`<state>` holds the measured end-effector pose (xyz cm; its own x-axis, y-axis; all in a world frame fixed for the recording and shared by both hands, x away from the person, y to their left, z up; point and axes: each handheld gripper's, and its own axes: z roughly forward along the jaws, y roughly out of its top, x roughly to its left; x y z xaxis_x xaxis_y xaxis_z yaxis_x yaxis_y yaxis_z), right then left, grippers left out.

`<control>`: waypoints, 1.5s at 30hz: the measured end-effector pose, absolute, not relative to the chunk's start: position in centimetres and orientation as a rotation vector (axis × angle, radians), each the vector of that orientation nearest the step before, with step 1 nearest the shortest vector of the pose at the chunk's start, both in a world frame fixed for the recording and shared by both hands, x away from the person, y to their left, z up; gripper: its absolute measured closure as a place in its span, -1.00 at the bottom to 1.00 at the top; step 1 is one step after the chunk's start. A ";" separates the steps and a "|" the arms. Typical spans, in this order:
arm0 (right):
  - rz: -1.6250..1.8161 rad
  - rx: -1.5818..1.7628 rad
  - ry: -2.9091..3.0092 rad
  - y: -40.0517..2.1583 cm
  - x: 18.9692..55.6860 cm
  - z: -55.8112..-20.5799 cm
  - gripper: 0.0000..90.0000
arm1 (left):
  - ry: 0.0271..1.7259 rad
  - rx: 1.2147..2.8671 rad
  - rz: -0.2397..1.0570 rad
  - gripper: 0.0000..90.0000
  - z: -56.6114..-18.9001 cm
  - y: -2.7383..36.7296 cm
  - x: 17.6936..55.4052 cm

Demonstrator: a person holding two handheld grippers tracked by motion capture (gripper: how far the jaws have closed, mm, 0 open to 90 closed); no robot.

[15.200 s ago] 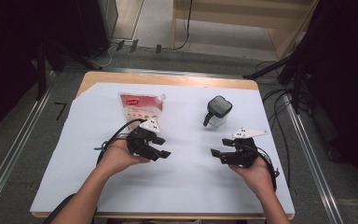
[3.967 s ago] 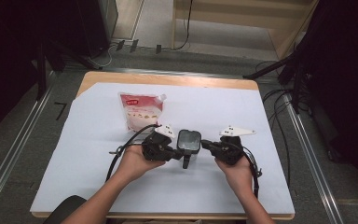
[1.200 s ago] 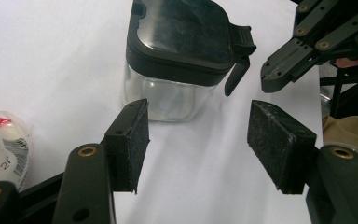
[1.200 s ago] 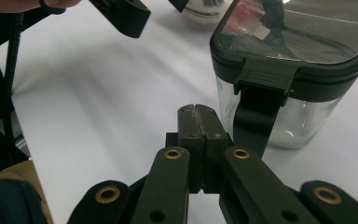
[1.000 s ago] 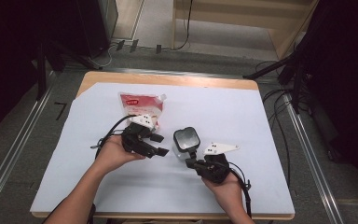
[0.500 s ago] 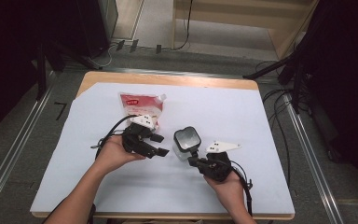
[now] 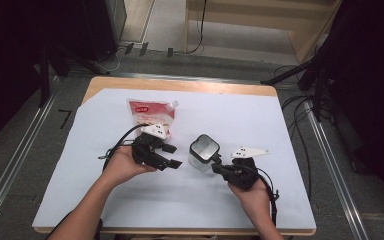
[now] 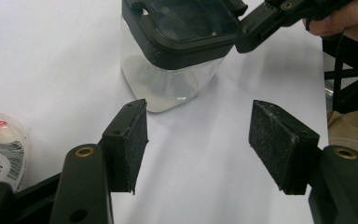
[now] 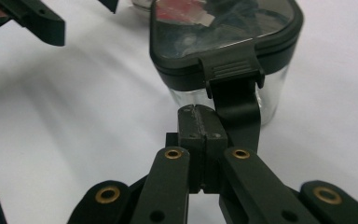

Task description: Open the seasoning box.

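The jar (image 7: 203, 152) stands upright mid-counter (image 7: 280, 200), right of the pouch (image 7: 150, 112). The right gripper (image 9: 200, 122) has its fingers clenched tight against the jar's handle (whether they pinch it, I cannot tell). The left gripper (image 8: 198, 144), fingers released, sits just beside the jar.

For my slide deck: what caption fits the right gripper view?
Right gripper, fingers shut, beside the handle of a clear black-lidded container on white paper.

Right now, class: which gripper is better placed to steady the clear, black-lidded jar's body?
Left. The left gripper stands open, facing the clear, black-lidded jar with nothing between its fingers. The right gripper looks shut by the jar's black handle.
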<state>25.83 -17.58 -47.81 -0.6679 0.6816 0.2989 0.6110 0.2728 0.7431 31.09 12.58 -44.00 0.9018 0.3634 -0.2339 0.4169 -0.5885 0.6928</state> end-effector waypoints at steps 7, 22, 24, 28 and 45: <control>1.354 1.283 2.411 -18.7 26.5 -47.7 1.00 | 0.558 2.253 -0.080 -0.16 -44.0 12.5 31.1; 1.312 1.325 2.413 -20.4 28.6 -47.7 1.00 | 0.575 2.236 -0.058 -0.22 -44.5 11.6 31.5; 1.299 1.315 2.422 -20.5 28.9 -47.7 1.00 | 0.564 2.244 -0.053 -0.22 -44.6 11.2 31.6; 1.295 1.319 2.422 -20.9 29.4 -47.8 1.00 | 0.543 2.256 -0.046 -0.28 -44.6 10.4 32.0; 1.286 1.319 2.460 -21.5 31.6 -47.3 1.00 | 0.547 2.268 -0.084 -0.54 -44.0 7.5 34.1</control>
